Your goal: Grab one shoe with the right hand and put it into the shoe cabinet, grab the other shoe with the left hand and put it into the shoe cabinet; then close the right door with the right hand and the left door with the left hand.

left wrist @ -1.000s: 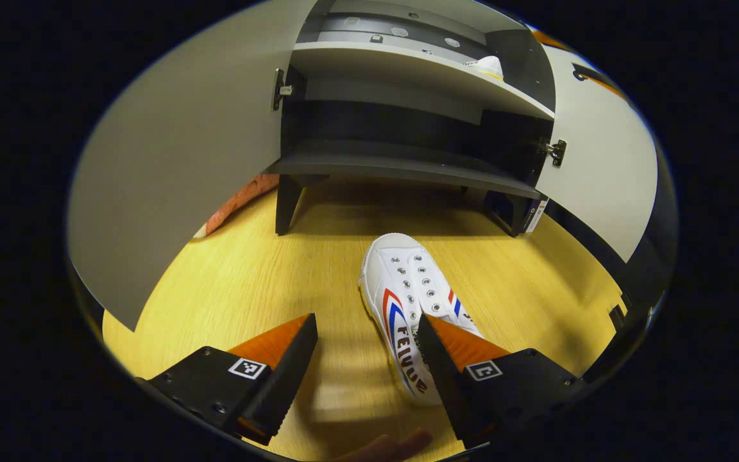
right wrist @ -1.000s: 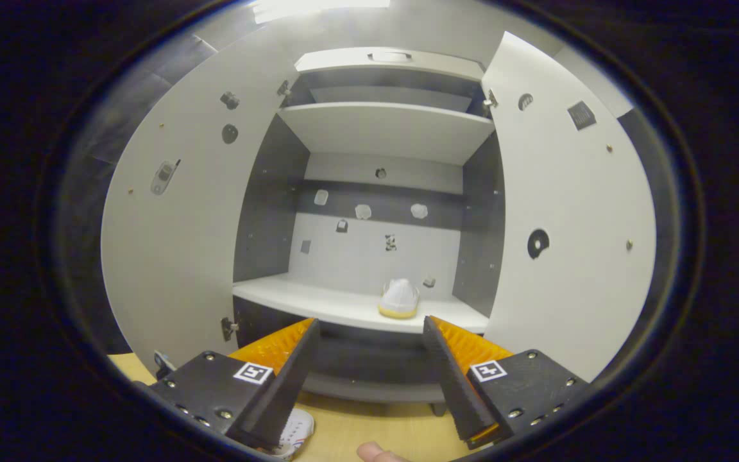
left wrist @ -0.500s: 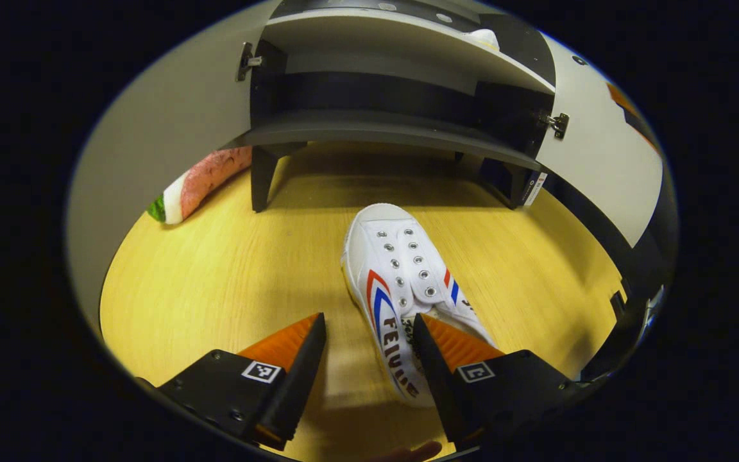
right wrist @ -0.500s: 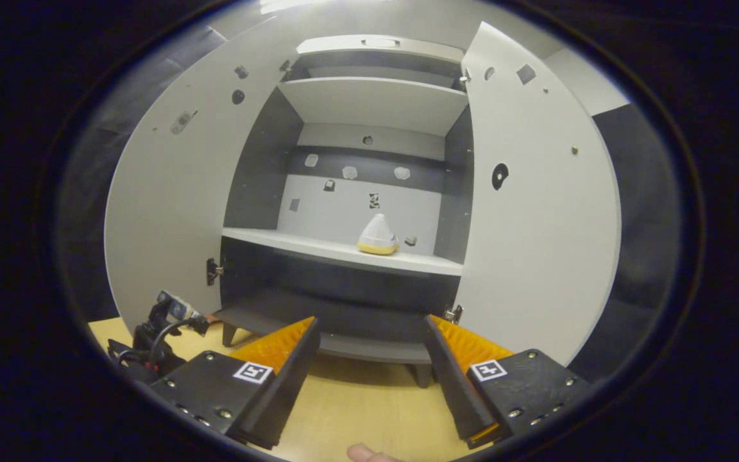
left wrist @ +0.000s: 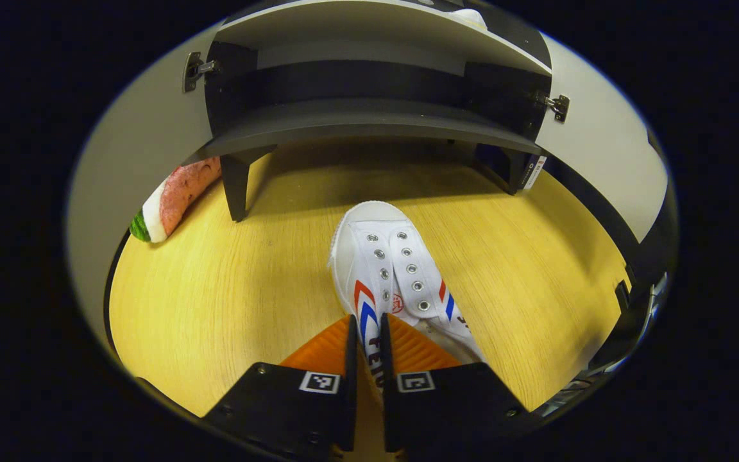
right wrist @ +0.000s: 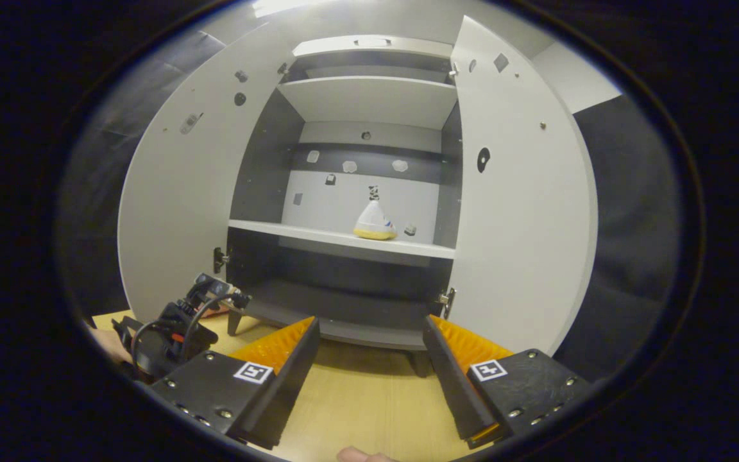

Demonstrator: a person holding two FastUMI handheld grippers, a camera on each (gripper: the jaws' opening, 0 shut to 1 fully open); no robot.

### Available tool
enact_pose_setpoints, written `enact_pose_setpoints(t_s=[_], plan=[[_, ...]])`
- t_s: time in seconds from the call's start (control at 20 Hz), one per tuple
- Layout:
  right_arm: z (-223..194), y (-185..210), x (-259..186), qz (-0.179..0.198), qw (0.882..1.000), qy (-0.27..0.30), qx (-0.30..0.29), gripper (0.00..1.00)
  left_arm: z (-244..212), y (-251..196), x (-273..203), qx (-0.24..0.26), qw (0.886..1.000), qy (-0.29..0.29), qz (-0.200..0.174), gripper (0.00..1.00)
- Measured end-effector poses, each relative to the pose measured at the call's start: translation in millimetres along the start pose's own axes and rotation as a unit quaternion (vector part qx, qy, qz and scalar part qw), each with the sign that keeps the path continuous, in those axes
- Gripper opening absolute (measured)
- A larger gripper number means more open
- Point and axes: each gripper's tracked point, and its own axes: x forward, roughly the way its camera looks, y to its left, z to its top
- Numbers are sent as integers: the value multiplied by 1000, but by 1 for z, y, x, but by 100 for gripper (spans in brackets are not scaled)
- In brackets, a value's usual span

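Left gripper (left wrist: 365, 343): fingers, wide apart a second ago, now clamped on side wall of white shoe (left wrist: 390, 276) lying on wooden floor (left wrist: 215, 301) before shoe cabinet (right wrist: 369, 212). Right gripper (right wrist: 369, 346): spread wide, holding nothing, drawn back from cabinet. Both doors open; left door (right wrist: 177, 212), right door (right wrist: 523, 218). Second shoe (right wrist: 374, 223) on middle shelf (right wrist: 292, 232); room free beside it. Bare floor around gripped shoe.

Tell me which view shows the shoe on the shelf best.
The right gripper view: the shelved shoe stands in plain sight on the middle shelf, seen end-on between the open doors. The left gripper view catches just a white sliver of it at the top edge, above the shelf's front.
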Motion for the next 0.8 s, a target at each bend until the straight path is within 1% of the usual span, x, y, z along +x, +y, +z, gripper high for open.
enact_pose_setpoints(t_s=[0.05, 0.1, 0.15, 0.25, 0.4, 0.45, 0.6, 0.8], plan=[[-3, -2, -4, 1, 1000, 3, -1, 95, 0, 4, -4, -2, 1000, 4, 5, 13], [-6, -3, -8, 0, 1000, 4, -3, 95, 5, 3, -9, 0, 1000, 5, 10, 2], [-7, -6, -11, -2, 1000, 5, -7, 95, 6, 2, -11, 4, 1000, 7, 10, 1], [-7, -10, -17, -9, 1000, 5, -14, 95, 10, -4, -26, 0, 1000, 5, 4, 1], [-14, -17, -20, -21, 1000, 17, -12, 96, 33, -9, -53, -7, 1000, -26, -1, 1], [-15, -17, -21, -18, 1000, 18, -5, 95, 43, -7, -63, -1, 999, -44, 0, 1], [-16, -19, -24, -11, 1000, 24, 14, 96, 82, -7, -95, -5, 995, -103, 7, 1], [-15, -23, -29, -11, 1000, 8, 26, 96, 131, 3, -143, -7, 986, -168, 10, 1]])
